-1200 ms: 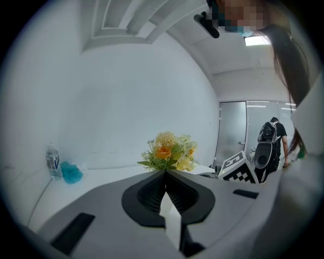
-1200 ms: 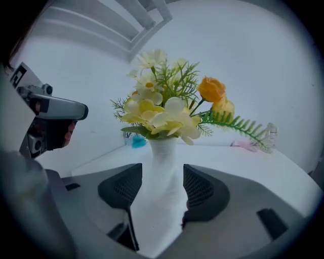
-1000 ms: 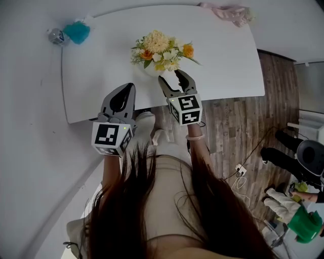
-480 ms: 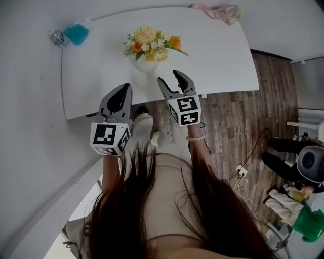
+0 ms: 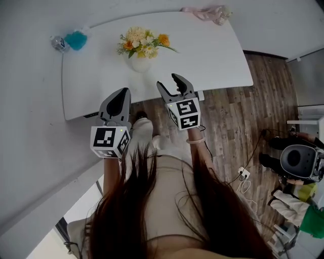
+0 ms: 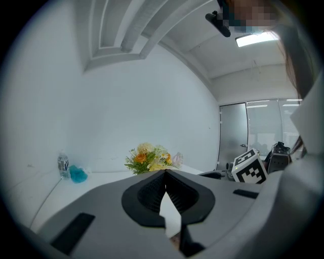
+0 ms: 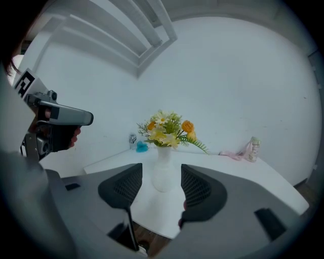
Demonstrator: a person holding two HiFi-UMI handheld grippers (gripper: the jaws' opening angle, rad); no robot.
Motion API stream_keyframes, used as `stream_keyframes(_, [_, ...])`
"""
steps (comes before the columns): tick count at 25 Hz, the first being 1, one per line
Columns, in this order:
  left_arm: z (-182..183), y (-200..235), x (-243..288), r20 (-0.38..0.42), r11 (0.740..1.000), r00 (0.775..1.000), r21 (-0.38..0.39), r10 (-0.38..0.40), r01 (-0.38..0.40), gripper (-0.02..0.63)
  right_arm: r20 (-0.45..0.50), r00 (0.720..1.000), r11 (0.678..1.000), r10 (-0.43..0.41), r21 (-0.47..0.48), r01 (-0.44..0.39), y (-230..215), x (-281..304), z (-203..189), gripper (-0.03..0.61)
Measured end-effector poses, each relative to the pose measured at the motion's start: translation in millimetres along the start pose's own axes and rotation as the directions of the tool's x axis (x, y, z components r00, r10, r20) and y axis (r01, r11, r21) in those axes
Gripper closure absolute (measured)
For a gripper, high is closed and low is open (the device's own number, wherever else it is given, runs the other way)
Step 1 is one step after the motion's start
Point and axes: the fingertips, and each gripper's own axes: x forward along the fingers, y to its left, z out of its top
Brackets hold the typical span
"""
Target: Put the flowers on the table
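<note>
A white vase [image 5: 140, 63] with yellow, orange and white flowers [image 5: 143, 42] stands upright on the white table [image 5: 212, 55]. In the right gripper view the vase [image 7: 163, 171] shows beyond the jaws, with the flowers [image 7: 168, 128] above it. My right gripper [image 5: 170, 86] is open and empty, held near the table's front edge, apart from the vase. My left gripper [image 5: 118, 97] is shut with nothing in it, also short of the table. In the left gripper view the flowers [image 6: 149, 158] are far off, past the closed left gripper [image 6: 165, 174].
A small bottle [image 5: 57, 43] and a teal fluffy thing [image 5: 76, 40] sit at the table's far left corner. A pink cloth with a small bottle [image 5: 207, 12] lies at the far right edge. Wooden floor [image 5: 238, 126] with cables and gear is to the right.
Both grippers have drawn back from the table; the right gripper, which was close to the vase, is now clear of it. The vase stays standing on the table.
</note>
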Motion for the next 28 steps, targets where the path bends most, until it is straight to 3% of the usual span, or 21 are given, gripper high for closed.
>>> stream_keyframes(17, [-22.1, -42.6, -42.2, -0.027, 1.000, 0.999, 0.001, 0.022, -0.022, 0.611, 0.030, 0.999, 0.999, -0.033, 0.011, 0.032, 5.3, -61.9, -11.1, 0.324])
stream_keyframes(28, [-27.2, -40.4, -69.5, -0.013, 0.999, 0.999, 0.001, 0.034, -0.034, 0.611, 0.038, 0.997, 0.998, -0.065, -0.004, 0.065, 25.3, -77.9, -16.4, 0.331])
